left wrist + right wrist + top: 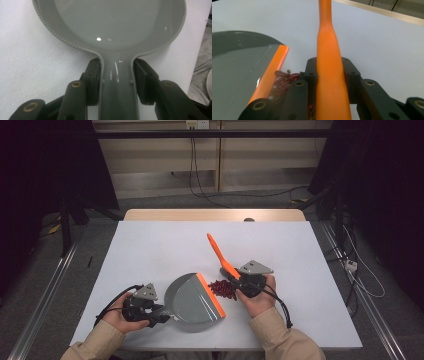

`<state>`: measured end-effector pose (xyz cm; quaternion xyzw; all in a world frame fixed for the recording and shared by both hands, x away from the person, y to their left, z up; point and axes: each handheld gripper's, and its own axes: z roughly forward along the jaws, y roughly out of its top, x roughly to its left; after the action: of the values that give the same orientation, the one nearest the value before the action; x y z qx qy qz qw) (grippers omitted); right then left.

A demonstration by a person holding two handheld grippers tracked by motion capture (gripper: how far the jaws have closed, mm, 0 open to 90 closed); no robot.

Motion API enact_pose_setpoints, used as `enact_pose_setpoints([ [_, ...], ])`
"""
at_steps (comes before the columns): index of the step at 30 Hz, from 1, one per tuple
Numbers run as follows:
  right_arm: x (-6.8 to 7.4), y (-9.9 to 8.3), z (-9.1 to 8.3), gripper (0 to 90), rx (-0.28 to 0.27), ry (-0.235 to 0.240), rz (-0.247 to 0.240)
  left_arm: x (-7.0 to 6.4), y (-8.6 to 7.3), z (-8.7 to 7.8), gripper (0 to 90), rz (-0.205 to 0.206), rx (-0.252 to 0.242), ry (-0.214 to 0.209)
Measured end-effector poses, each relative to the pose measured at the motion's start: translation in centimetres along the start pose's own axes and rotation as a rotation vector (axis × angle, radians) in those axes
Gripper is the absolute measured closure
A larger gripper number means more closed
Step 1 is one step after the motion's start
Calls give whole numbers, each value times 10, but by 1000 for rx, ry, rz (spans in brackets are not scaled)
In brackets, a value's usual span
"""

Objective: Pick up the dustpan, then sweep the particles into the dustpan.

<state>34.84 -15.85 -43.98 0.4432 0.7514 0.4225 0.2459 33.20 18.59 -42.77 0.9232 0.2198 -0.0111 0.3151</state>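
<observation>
A grey dustpan [192, 299] with an orange lip [210, 294] lies on the white table, its mouth facing right. My left gripper [161, 316] is shut on the dustpan's handle [117, 85], jaws pressed against both sides. A pile of small dark red pieces [223, 290] sits just beyond the lip, between pan and brush. My right gripper [242, 281] is shut on the orange brush handle [329, 72], which slants up and away to the far left [218, 252]. The red pieces [283, 79] show beside the lip [270, 75] in the right gripper view. The brush bristles are hidden.
The white table top [150, 245] stretches open behind and to the left of the pan. A wooden table edge [215, 215] runs along the far side. Cables [200, 180] lie on the floor beyond.
</observation>
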Motion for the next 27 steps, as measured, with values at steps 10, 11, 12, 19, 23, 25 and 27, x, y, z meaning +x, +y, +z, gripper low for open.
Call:
enact_pose_setpoints([
  [10, 7, -1, 0, 712, -7, -17, 4, 0, 1, -1, 625, -15, 3, -1],
  [11, 7, -1, 0, 711, -8, -18, 6, 0, 1, -1, 625, -7, 9, -2],
  [12, 7, -1, 0, 712, -10, -19, 6, 0, 1, -1, 625, -15, 5, -2],
  [19, 8, -1, 0, 711, -12, -17, 22, 0, 1, -1, 626, -23, 3, -10],
  [23, 10, -1, 1, 711, -12, -16, 22, 0, 1, -1, 627, -25, 2, -12],
  [25, 12, -1, 1, 710, -12, -17, 17, 0, 2, -1, 627, -25, 4, -14],
  [27, 13, -1, 2, 710, -12, -13, 16, 0, 2, 0, 627, -25, 6, -17],
])
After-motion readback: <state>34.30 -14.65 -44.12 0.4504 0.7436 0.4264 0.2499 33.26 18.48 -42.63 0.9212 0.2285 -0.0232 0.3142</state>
